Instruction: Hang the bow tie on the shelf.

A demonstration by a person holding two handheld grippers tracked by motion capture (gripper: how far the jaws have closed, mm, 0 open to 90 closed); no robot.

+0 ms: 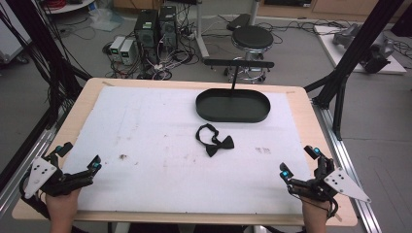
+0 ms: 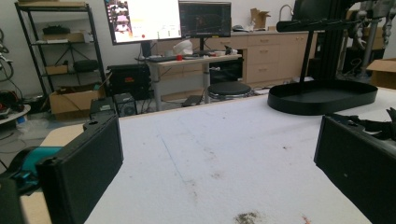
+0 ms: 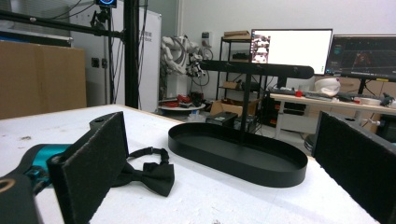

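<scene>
A black bow tie (image 1: 214, 140) with its looped strap lies flat on the white mat (image 1: 145, 145), just in front of a black oval tray (image 1: 233, 105) with an upright T-shaped stand. In the right gripper view the bow tie (image 3: 148, 173) lies left of the tray (image 3: 238, 156). My left gripper (image 1: 79, 157) rests open at the mat's near left corner, nothing between its jaws. At the near right corner my right gripper (image 1: 300, 162) stands open and empty too. The left gripper view has the tray (image 2: 322, 97) far right and a bit of the bow tie (image 2: 378, 125) behind the right jaw.
The mat covers most of a wooden table (image 1: 301, 102). Black frame posts (image 1: 357, 48) stand at both sides of the table. Beyond the far edge are a stool (image 1: 251, 39), computer towers (image 1: 155, 29) and cables on the floor. Small dark stains (image 1: 123, 157) mark the mat.
</scene>
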